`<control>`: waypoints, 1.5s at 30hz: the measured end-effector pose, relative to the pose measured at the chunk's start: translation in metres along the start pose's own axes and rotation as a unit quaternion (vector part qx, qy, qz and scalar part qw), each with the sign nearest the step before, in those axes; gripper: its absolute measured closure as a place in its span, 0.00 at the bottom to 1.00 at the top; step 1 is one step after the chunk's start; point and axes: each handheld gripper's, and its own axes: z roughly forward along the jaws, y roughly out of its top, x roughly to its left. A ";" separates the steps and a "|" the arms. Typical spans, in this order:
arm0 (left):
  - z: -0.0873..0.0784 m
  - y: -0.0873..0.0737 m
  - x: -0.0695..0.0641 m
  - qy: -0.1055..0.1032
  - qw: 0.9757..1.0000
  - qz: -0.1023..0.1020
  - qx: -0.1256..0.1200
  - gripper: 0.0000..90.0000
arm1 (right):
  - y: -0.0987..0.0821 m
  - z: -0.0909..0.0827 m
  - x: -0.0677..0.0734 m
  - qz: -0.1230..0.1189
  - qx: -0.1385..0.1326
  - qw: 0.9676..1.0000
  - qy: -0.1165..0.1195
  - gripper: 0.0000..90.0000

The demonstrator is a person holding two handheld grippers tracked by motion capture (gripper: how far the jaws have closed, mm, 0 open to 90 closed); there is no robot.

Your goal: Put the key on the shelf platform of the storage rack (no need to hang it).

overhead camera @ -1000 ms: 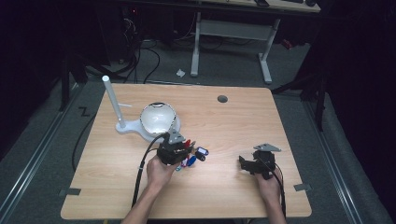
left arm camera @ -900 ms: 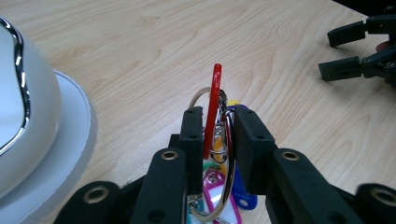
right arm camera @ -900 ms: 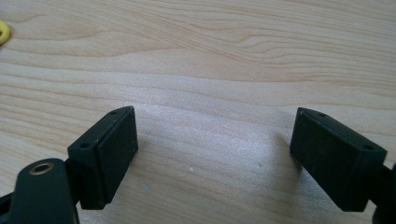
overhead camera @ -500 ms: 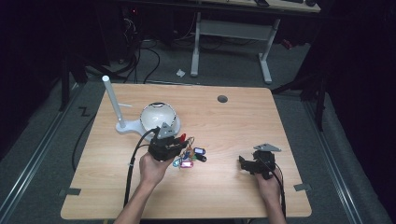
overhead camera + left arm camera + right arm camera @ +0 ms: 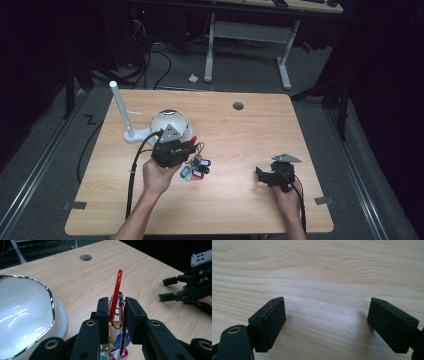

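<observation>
It looked like a lab or office workroom: a wooden desk (image 5: 260,130) with a cable hole (image 5: 238,106) near its far edge, another white-legged desk (image 5: 250,30) behind, loose cables (image 5: 155,60) on grey carpet, surroundings dark.

white dome lamp (image 5: 169,125), wooden table (image 5: 240,130)

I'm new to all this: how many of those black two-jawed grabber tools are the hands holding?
2. The left black two-jaw gripper is beside the white dome, clamped on a bunch of coloured key tags. The right black two-jaw gripper rests open on the wooden table.
</observation>
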 end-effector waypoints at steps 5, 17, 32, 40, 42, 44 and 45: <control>-0.007 0.005 0.003 -0.005 1.000 -0.005 -0.005 0.83 | 0.000 0.000 0.000 0.000 -0.001 1.000 0.000 0.17; -0.022 0.022 0.012 -0.011 1.000 -0.007 0.000 0.83 | 0.000 0.000 0.000 0.000 -0.001 1.000 0.000 0.17; -0.043 0.049 0.025 -0.009 1.000 -0.008 0.011 0.83 | 0.000 0.000 0.000 0.000 -0.001 1.000 0.000 0.17; -0.051 0.062 0.031 -0.006 1.000 -0.003 0.017 0.83 | 0.000 0.000 0.000 0.000 -0.001 1.000 0.000 0.17; -0.053 0.064 0.033 -0.005 1.000 -0.005 0.017 0.83 | 0.000 0.000 0.000 0.000 -0.001 1.000 0.000 0.17; -0.054 0.067 0.034 -0.003 1.000 -0.005 0.018 0.83 | 0.000 0.000 0.000 0.000 -0.001 1.000 0.000 0.17; -0.055 0.068 0.035 -0.004 1.000 -0.007 0.017 0.83 | 0.000 0.000 0.000 0.000 -0.001 1.000 0.000 0.17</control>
